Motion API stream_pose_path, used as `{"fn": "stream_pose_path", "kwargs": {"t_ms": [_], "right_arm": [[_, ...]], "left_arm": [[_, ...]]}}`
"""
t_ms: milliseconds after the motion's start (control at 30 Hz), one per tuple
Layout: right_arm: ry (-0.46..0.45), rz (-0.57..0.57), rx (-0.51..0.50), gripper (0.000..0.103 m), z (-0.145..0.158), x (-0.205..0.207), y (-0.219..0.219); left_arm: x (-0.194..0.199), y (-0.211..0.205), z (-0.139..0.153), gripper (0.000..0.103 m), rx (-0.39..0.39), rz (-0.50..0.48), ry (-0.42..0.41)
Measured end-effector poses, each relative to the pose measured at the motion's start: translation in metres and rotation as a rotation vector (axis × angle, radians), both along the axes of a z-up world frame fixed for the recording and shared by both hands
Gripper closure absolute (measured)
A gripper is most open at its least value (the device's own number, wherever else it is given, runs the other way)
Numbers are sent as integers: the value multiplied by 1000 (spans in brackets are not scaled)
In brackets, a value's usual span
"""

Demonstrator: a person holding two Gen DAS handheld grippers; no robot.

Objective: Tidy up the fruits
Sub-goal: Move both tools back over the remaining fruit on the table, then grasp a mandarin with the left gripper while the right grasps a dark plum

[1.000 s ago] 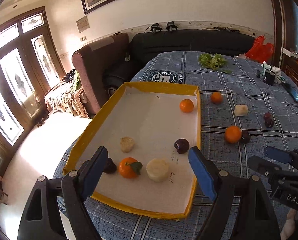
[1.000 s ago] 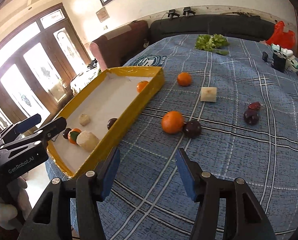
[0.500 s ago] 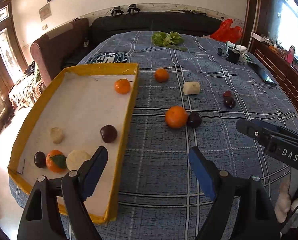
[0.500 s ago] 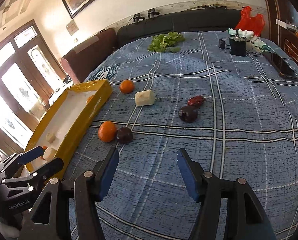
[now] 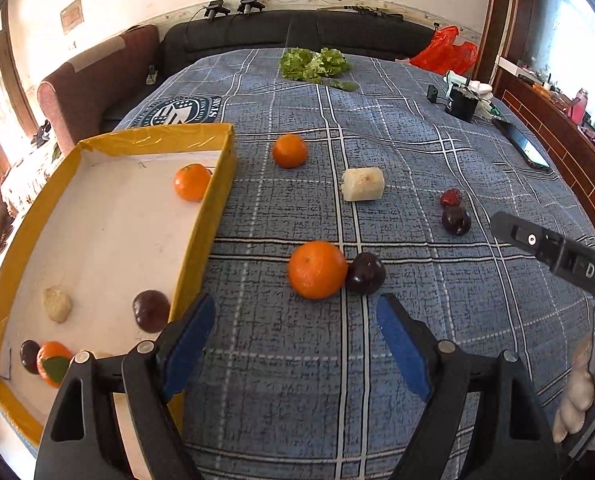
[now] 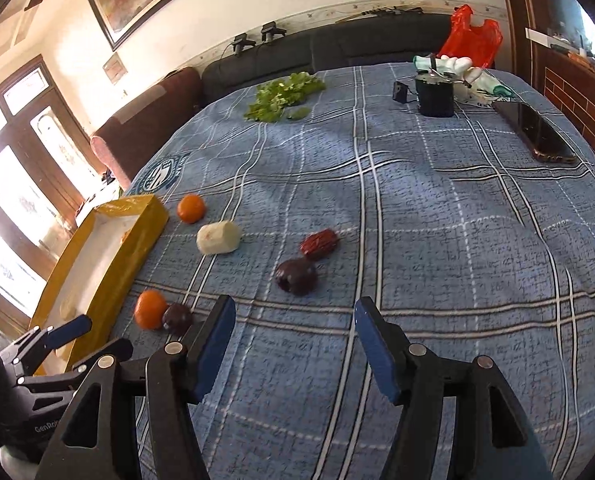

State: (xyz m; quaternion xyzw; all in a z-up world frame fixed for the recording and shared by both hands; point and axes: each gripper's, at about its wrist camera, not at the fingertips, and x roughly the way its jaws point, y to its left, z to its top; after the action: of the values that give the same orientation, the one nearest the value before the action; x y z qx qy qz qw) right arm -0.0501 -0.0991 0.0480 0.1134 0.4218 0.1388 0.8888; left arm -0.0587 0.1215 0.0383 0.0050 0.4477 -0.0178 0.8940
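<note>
Currently, both jaws stand wide and empty. Left gripper (image 5: 293,338) hovers just short of the large orange (image 5: 317,269), which touches a dark plum (image 5: 365,273) on the bed (image 5: 417,140). Right gripper (image 6: 291,344) faces another plum (image 6: 296,276) and red date (image 6: 320,244); yellow tray (image 5: 201,216) lies left.

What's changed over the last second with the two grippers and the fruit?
The left gripper swung right, off the yellow tray, toward the large orange and dark plum. The right gripper swung right toward the other plum. Both stayed open and empty; no fruit moved.
</note>
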Motion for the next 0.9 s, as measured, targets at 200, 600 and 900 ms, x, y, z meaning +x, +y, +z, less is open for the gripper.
{"fn": "stream_pose_path", "kwargs": {"t_ms": [200, 600, 900], "right_arm": [[15, 5, -10, 35, -5, 22, 0], [38, 38, -106, 35, -25, 45, 30], [36, 44, -114, 60, -31, 45, 30]], "left_arm": [[7, 0, -4, 21, -33, -21, -21], [20, -2, -17, 24, -57, -51, -10], [27, -2, -22, 27, -56, -45, -23]]}}
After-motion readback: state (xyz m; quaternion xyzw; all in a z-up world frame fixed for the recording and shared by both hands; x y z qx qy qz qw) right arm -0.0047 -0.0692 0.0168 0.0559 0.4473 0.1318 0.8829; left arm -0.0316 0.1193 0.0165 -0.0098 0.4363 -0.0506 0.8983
